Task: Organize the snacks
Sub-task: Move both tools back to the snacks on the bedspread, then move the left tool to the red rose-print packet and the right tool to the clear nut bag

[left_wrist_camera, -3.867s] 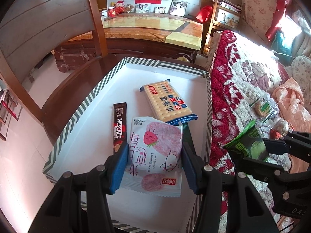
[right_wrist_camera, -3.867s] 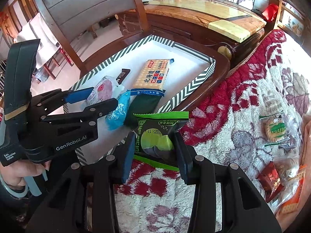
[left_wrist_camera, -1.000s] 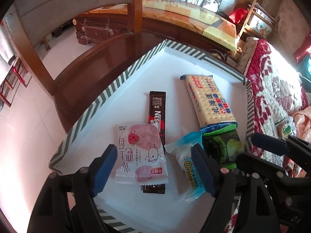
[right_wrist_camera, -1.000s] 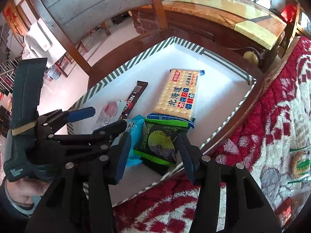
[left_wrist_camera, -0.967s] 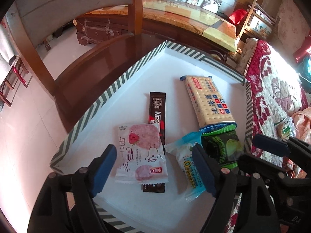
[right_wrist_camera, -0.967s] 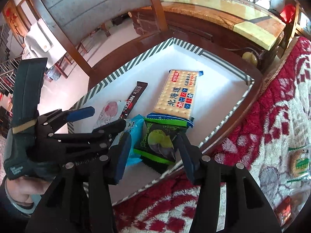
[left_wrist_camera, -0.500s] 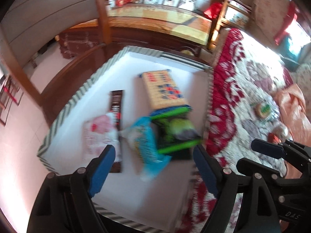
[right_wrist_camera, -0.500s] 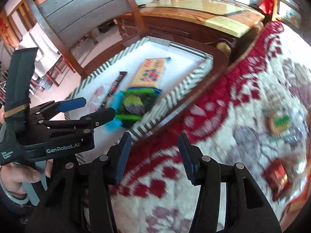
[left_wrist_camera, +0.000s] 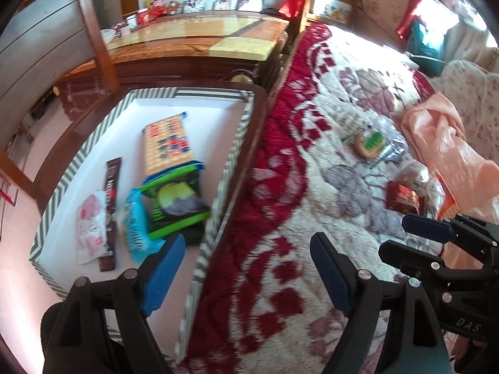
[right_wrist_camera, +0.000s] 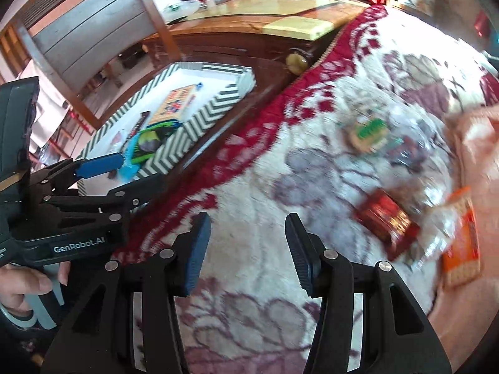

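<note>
A striped-rim white tray (left_wrist_camera: 215, 193) (right_wrist_camera: 199, 118) holds several snacks: a cracker pack (left_wrist_camera: 168, 146), a green packet (left_wrist_camera: 174, 199), a blue packet (left_wrist_camera: 134, 224), a Nescafe stick (left_wrist_camera: 110, 193) and a pink packet (left_wrist_camera: 89, 221). More snacks lie on the red-and-white blanket (left_wrist_camera: 280, 218): a green-label biscuit (left_wrist_camera: 368, 145) (right_wrist_camera: 368, 134), a red packet (left_wrist_camera: 402, 198) (right_wrist_camera: 386, 218) and an orange packet (right_wrist_camera: 461, 246). My left gripper (left_wrist_camera: 246, 268) is open and empty over the tray's right rim. My right gripper (right_wrist_camera: 248, 249) is open and empty above the blanket, left of the red packet.
The tray sits on a dark wooden chair seat (left_wrist_camera: 84, 103) beside the bed. A chair back (left_wrist_camera: 93, 28) rises at the left. A wooden sideboard (left_wrist_camera: 199, 40) stands behind. A pink cloth (left_wrist_camera: 446, 137) lies on the bed at the right.
The right gripper has let go of the green packet in the tray and swung right over the blanket. The left gripper has also swung right, from over the tray to its right rim.
</note>
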